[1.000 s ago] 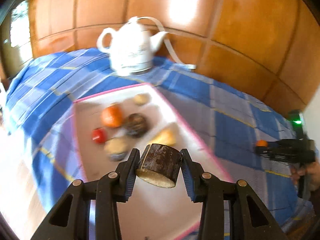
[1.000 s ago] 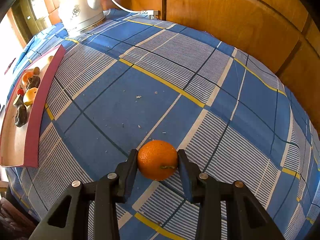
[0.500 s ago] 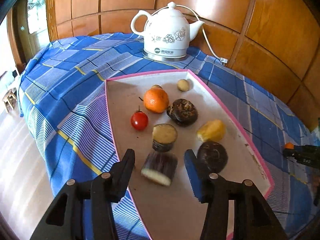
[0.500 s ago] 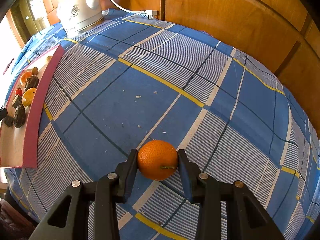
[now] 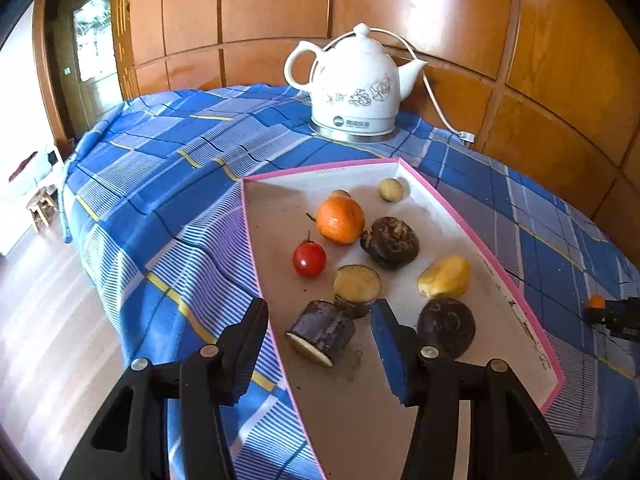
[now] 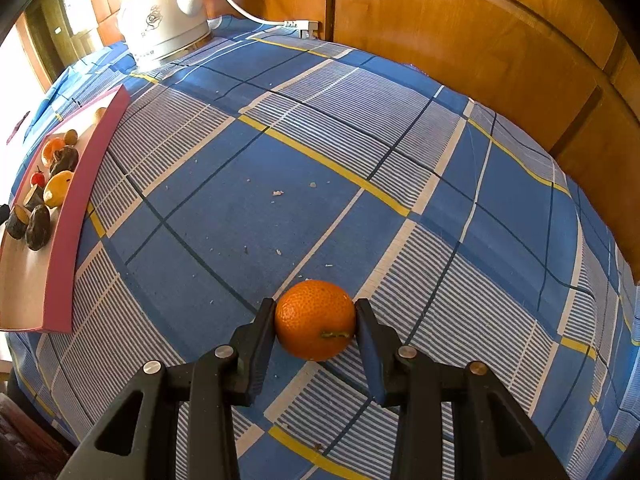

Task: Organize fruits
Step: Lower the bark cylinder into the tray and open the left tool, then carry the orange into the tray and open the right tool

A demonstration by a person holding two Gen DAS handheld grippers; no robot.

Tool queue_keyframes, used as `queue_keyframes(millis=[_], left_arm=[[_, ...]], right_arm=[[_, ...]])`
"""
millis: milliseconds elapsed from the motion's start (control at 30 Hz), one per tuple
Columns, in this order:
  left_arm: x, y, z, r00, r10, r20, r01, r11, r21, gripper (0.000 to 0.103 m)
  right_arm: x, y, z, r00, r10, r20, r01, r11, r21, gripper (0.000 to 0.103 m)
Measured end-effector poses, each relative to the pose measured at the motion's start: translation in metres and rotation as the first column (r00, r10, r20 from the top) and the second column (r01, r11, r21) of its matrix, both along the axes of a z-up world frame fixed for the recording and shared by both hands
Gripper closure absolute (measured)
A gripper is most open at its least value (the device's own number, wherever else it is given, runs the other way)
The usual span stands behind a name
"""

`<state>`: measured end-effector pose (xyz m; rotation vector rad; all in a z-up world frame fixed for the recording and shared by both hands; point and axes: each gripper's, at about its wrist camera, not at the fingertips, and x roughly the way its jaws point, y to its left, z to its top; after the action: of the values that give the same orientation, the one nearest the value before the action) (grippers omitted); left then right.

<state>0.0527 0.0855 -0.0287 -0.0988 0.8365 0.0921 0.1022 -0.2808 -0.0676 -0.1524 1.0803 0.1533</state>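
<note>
The dark cut piece has just been released into the tray as the left tool was opened; it lies untouched between the jaws. The orange is clamped in the right tool over the table, likely next.

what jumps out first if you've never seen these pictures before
The orange clamped in the right gripper over the blue checked tablecloth. Then the pink-rimmed tray of fruit near the table's edge, and the white kettle behind it by the wood panelling.
</note>
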Motion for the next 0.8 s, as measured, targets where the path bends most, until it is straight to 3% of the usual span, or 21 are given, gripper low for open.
queue_keyframes(millis=[800], left_arm=[[-0.007, -0.012, 0.003, 1.0, -0.028, 0.003, 0.028, 0.999, 0.03, 0.048]], right_arm=[[-0.001, 0.004, 0.001, 1.0, 0.002, 0.005, -0.002, 1.0, -0.019, 0.064]])
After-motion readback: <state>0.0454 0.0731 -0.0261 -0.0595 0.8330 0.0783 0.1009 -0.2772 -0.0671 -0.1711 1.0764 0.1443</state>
